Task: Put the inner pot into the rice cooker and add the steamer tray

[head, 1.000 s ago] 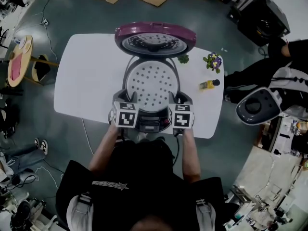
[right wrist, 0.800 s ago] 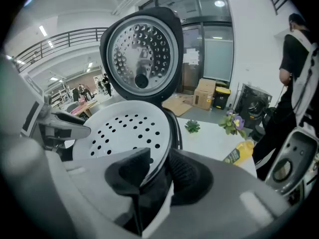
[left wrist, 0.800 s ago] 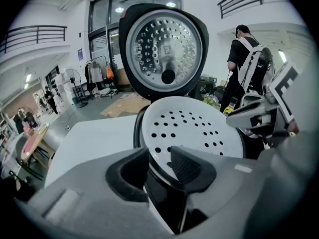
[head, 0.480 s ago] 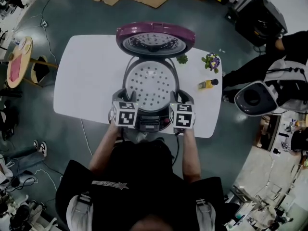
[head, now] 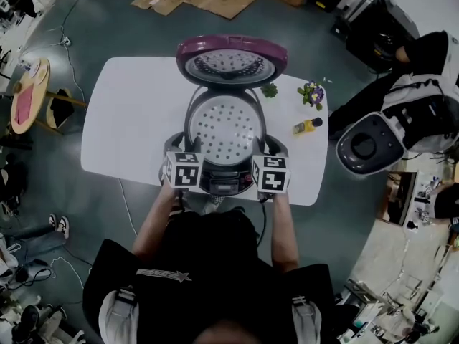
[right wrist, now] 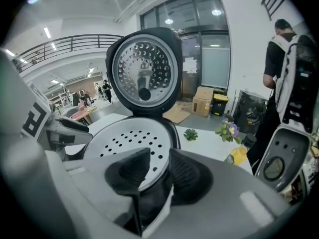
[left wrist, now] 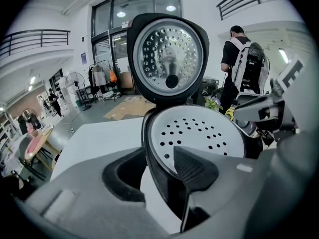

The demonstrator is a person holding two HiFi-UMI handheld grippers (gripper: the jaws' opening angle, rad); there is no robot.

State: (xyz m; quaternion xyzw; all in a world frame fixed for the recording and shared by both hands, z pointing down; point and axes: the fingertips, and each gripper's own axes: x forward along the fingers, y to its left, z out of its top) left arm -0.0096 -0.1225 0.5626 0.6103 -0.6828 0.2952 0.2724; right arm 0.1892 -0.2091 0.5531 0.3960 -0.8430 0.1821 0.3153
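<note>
White perforated steamer tray (head: 224, 124) seated inside open maroon-lidded rice cooker (head: 232, 57). Fingers of my left gripper (left wrist: 157, 166), just opening, straddle the tray's near rim; my right gripper (right wrist: 158, 172) pinches it. Next I'd release, withdraw.

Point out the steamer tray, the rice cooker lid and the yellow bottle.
steamer tray (head: 224, 130), head view, middle of its perforated white surface.
rice cooker lid (head: 232, 43), head view, purple outer shell along its far edge.
yellow bottle (head: 305, 127), head view, middle of its yellow body.
</note>
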